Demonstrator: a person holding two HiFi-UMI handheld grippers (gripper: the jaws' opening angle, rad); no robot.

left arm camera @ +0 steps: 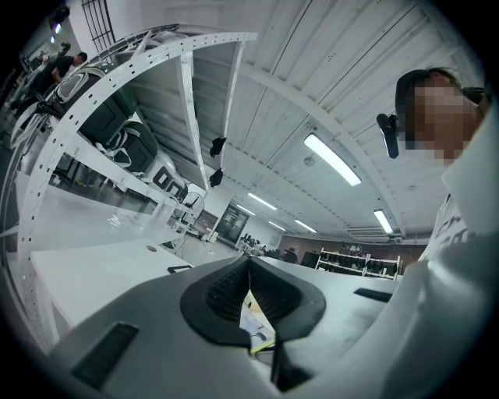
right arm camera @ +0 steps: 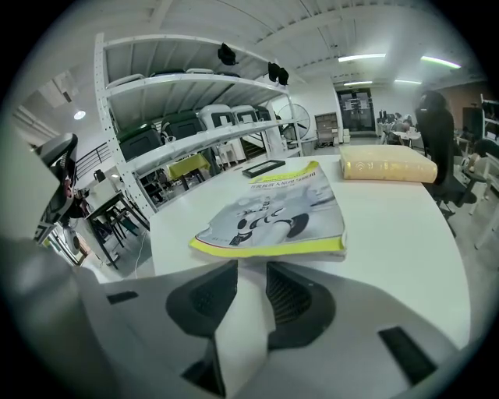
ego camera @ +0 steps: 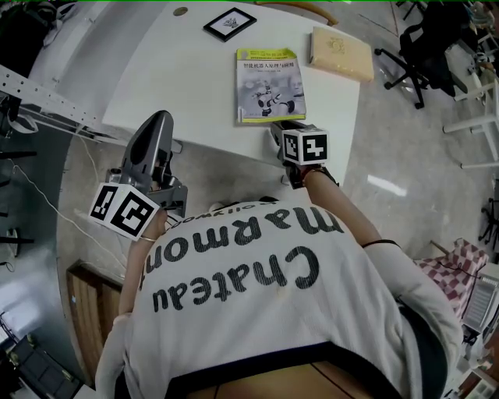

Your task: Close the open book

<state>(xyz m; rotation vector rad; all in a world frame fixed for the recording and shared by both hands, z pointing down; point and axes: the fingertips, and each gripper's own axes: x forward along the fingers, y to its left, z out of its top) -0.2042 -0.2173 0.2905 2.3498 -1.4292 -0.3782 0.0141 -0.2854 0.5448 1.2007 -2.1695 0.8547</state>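
The book is closed and lies flat on the white table with its front cover up. It sits near the table's front edge, straight ahead of the person. The cover is pale grey with a yellow-green band across the top, lines of print, and a drawing of a white, robot-like figure. In the right gripper view the book shows a yellow-green strip along its near edge, and the near left corner of the cover curls up slightly.

The right gripper points down at the book's near edge. Its jaws are spread partway, with only bare tabletop between the pads. The book lies just beyond the tips of the right gripper, apart from them. The left gripper is held level off the table's left front corner, well apart from the book. In its own view the left gripper has its tips pressed together with nothing pinched between them.

Behind the book, near the table's far edge, lie a black frame and a thick beige volume, possibly a second closed book. A white shelf rack stands to the left of the table. Its shelves hold dark green and white cases, though the contents of the cases cannot be made out.
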